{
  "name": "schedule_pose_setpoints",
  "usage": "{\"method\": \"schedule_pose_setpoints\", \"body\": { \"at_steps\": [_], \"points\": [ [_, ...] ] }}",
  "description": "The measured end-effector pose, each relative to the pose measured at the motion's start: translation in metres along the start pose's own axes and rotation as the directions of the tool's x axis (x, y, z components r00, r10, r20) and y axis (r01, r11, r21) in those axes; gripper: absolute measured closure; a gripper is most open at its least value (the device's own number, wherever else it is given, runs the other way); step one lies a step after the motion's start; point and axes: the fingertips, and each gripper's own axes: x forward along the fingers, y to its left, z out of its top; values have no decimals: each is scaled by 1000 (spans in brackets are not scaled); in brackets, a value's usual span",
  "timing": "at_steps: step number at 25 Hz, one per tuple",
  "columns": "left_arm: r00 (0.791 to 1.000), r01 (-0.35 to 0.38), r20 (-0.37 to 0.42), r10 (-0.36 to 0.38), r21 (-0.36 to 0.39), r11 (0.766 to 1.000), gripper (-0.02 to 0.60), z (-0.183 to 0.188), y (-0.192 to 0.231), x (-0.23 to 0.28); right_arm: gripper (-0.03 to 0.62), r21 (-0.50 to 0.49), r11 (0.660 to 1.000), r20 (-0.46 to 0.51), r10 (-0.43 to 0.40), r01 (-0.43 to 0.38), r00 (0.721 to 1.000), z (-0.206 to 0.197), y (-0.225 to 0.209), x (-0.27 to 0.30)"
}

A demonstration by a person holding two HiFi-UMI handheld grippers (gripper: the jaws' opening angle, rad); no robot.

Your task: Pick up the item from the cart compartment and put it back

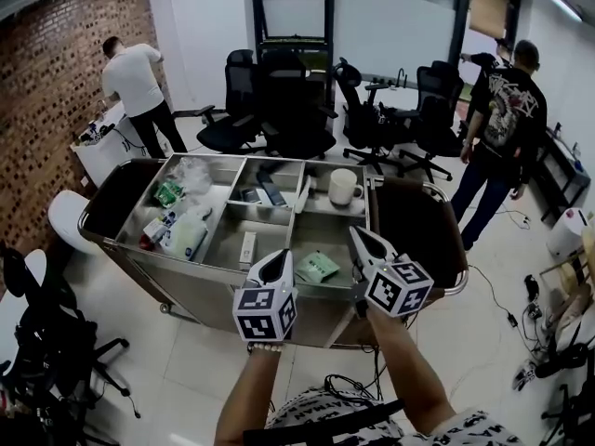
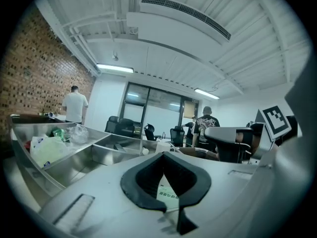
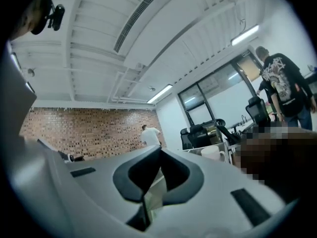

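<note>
A steel cart (image 1: 223,277) with several compartments stands in front of me. A green packet (image 1: 316,267) lies flat in its front middle compartment. My left gripper (image 1: 276,256) hovers at the front rim just left of the packet, jaws together. My right gripper (image 1: 356,237) hangs just right of the packet, also shut, with nothing visibly pinched. In the left gripper view the left gripper (image 2: 163,156) has its tips meeting, and the packet (image 2: 168,195) shows through the gap behind them. In the right gripper view the right gripper (image 3: 159,151) is shut too; a pale green surface shows through its gap.
Other compartments hold a white mug (image 1: 342,186), a white bag (image 1: 186,235), a small green pack (image 1: 168,193), a white box (image 1: 247,246) and a dark handset (image 1: 271,191). Office chairs (image 1: 279,110) stand behind. One person (image 1: 135,86) stands far left, another (image 1: 502,124) far right.
</note>
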Motion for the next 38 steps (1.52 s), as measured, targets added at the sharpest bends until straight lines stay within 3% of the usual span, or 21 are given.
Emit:
{"method": "schedule_pose_setpoints", "body": {
  "at_steps": [9,16,38],
  "points": [
    [999,-38,4,38,-23,999,581,-39,-19,-41,594,-83,995,-98,38,-47,994,-66,21,-50],
    [997,-71,-31,69,-76,995,581,-74,-31,-64,594,-55,997,-142,45,-53,989,-100,23,-84],
    [996,-89,21,90,-60,994,581,-56,-47,-83,594,-100,991,-100,84,-94,991,-72,38,-94]
  ]
}}
